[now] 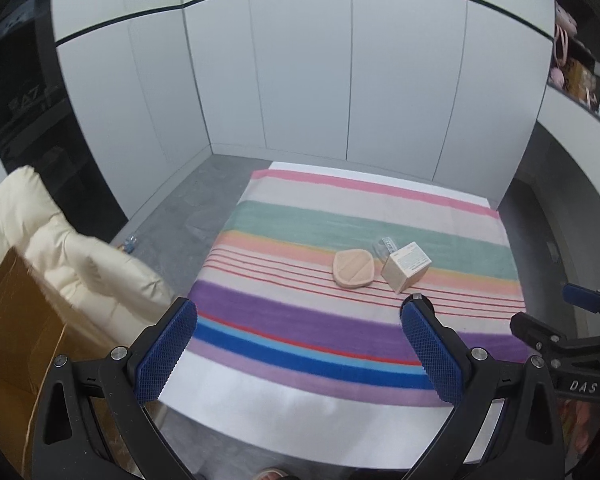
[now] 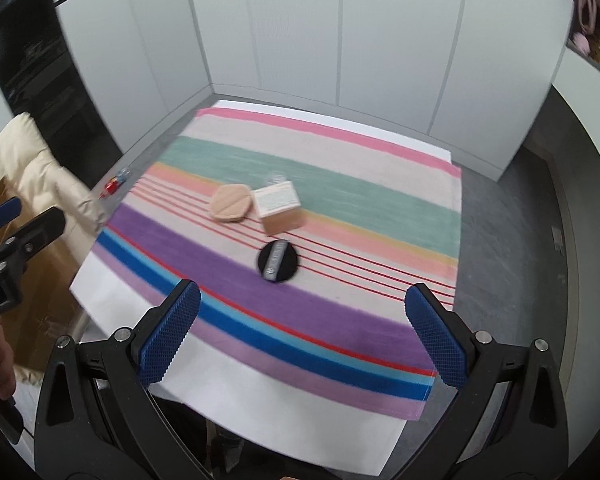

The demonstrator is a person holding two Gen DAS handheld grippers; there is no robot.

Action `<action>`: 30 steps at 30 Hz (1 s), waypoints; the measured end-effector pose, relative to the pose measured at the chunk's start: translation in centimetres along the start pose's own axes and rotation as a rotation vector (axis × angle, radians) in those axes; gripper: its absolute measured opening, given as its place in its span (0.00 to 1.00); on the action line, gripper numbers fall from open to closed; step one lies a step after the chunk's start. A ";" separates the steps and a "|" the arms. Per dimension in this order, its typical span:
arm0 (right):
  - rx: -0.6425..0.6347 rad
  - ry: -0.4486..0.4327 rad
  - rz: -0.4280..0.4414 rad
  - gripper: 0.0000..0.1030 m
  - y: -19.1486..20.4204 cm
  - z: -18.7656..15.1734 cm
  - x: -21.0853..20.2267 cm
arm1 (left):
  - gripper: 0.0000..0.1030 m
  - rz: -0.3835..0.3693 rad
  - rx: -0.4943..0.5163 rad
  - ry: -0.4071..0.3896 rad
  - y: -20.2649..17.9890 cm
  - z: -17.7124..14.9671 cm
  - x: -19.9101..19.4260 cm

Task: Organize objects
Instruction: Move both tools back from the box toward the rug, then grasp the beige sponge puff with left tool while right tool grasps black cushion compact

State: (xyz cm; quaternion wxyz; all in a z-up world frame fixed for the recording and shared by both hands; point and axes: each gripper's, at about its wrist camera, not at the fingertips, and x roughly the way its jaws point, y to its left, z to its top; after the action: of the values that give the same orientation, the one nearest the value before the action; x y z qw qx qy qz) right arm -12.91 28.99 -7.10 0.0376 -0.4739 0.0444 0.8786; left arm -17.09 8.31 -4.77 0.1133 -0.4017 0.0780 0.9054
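Observation:
On a striped cloth lie a peach powder puff, a beige cube box right of it, and a clear small jar behind them. A black round puff with a ribbon lies in front of the box in the right wrist view; the left finger hides most of it in the left wrist view. My left gripper and right gripper are both open and empty, above the cloth's near stripes. The right gripper shows at the left view's right edge.
The cloth lies on a white table against white cabinet panels. A cream padded jacket and a cardboard box stand at the left. A small bottle lies on the grey floor left of the table. Shelves with items are at the upper right.

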 end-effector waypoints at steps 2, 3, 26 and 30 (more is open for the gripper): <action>0.033 0.013 -0.013 1.00 -1.1 -0.1 1.2 | 1.00 -0.009 0.009 0.016 -0.5 0.4 1.2; 0.051 0.017 -0.016 1.00 -1.7 -0.3 1.9 | 1.00 -0.013 0.014 0.023 -0.8 0.4 1.7; 0.080 0.155 -0.039 1.00 -2.4 -3.9 14.0 | 0.99 -0.068 0.126 0.168 -5.2 -2.4 14.8; 0.071 0.165 -0.029 1.00 -1.8 -3.9 15.3 | 0.99 -0.065 0.123 0.174 -5.1 -2.8 16.2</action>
State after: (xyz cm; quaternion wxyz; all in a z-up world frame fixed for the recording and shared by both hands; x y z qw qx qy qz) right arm -17.86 30.68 -22.10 0.0632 -0.5438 0.0719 0.8337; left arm -24.33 14.89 -18.97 0.1601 -0.4734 0.1299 0.8564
